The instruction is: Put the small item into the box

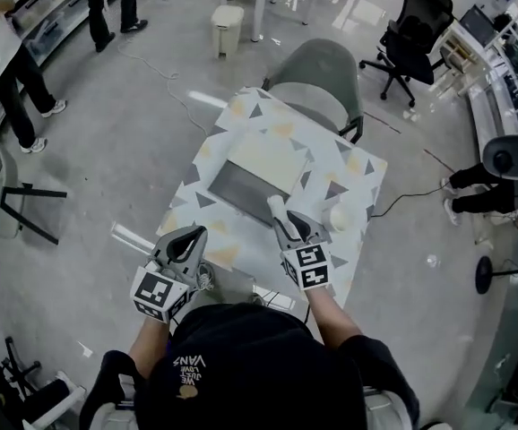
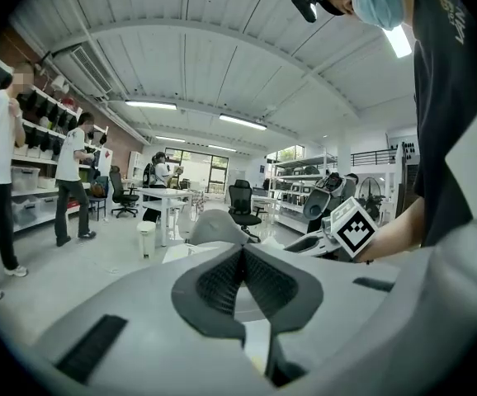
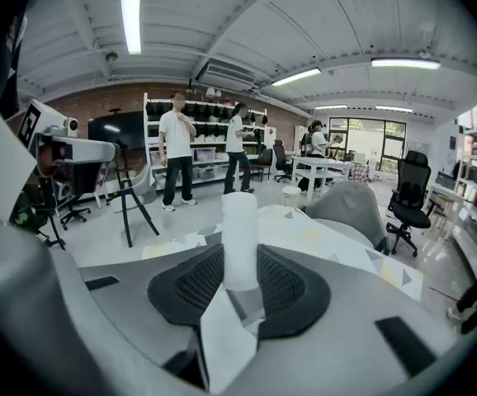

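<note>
A white cylindrical small item stands upright between the jaws of my right gripper, which is shut on it over the table's near edge. The shallow grey box lies open in the middle of the patterned table, just beyond and left of the item. My left gripper hangs at the table's near left corner, its jaws shut tip to tip with nothing between them. The right gripper's marker cube shows in the left gripper view.
A white round object sits on the table right of my right gripper. A grey chair stands at the table's far side, a black office chair further right, a white bin behind. People stand at the far left.
</note>
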